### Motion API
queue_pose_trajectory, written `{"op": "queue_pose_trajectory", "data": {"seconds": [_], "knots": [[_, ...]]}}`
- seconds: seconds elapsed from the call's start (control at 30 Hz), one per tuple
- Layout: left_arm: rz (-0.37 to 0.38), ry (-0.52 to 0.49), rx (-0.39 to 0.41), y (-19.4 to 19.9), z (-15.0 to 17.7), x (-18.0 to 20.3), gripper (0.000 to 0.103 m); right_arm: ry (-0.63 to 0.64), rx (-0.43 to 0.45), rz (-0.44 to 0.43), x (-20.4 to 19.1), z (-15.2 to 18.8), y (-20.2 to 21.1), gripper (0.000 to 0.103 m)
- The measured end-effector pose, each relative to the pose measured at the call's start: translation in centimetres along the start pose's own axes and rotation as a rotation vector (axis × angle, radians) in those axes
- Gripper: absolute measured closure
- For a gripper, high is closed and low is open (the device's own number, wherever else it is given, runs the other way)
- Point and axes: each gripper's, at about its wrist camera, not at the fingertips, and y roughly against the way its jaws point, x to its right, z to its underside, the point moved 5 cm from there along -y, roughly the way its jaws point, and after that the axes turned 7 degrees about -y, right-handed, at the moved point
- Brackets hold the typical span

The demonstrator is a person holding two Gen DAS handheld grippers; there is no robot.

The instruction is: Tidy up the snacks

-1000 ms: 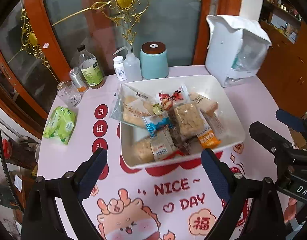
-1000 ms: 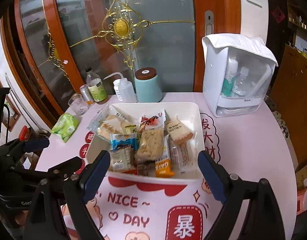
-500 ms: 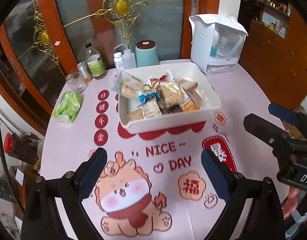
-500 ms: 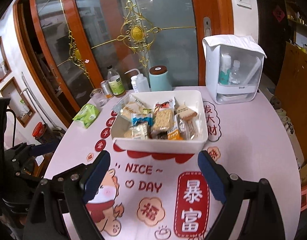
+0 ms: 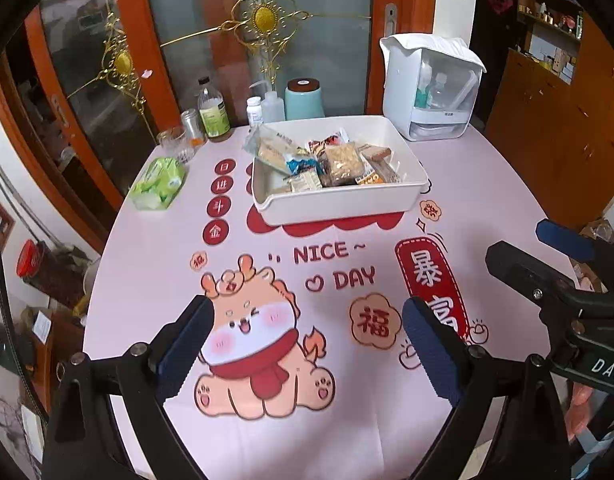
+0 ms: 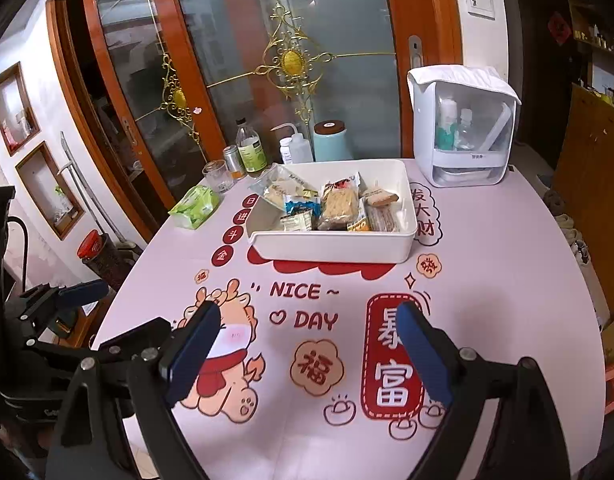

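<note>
Left wrist view: the white tray (image 5: 339,204) of wrapped snacks (image 5: 327,160) now sits far up the pink printed tablecloth (image 5: 147,248), well apart from the left gripper (image 5: 307,344); a second ago it lay just beyond the fingertips, so this hand has drawn back toward the near edge of the table. Judgement: the snacks all appear gathered in the tray and nothing loose lies on the cloth, so the sorting looks finished or nearly so, and the retreat reads as a withdrawal after the last placement. Left gripper: jaws spread wide, nothing between the blue pads (image 5: 187,344), touching nothing; the cartoon dragon print shows in the gap. The right gripper (image 5: 555,256) enters at the right edge, also empty. Behind the tray: teal canister (image 5: 303,98), green-labelled bottle (image 5: 213,114), white dispenser box (image 5: 431,88); green tissue pack (image 5: 159,182) to the tray's left. Right wrist view: same tray (image 6: 331,246) with snacks (image 6: 331,204) inside, likewise farther off than a second ago. Right gripper (image 6: 307,344): released, jaws standing wide, pads (image 6: 423,352) bare, clear of the cloth and of every item. The left gripper (image 6: 67,296) shows at the left edge, open.
</note>
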Motion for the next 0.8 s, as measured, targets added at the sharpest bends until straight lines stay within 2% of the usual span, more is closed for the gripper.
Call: {"op": "queue_pose_trajectory", "data": {"seconds": [0.2,0.43,0.63,0.8], "knots": [[-0.028,0.017,0.013,1.2,2.2,0.5,0.008,-0.041,0.010,-0.003,0.2,2.0,1.1,0.013],[-0.041,0.043,-0.001,1.4,3.8,1.0,0.008,-0.014,0.021,0.008,0.5,3.4,1.9,0.013],[-0.027,0.086,-0.037,1.0,5.0,0.6,0.008,-0.003,-0.009,0.004,0.5,4.6,1.9,0.013],[-0.046,0.097,-0.040,0.9,5.6,0.4,0.008,0.009,-0.024,0.002,0.2,5.3,1.9,0.013]]}}
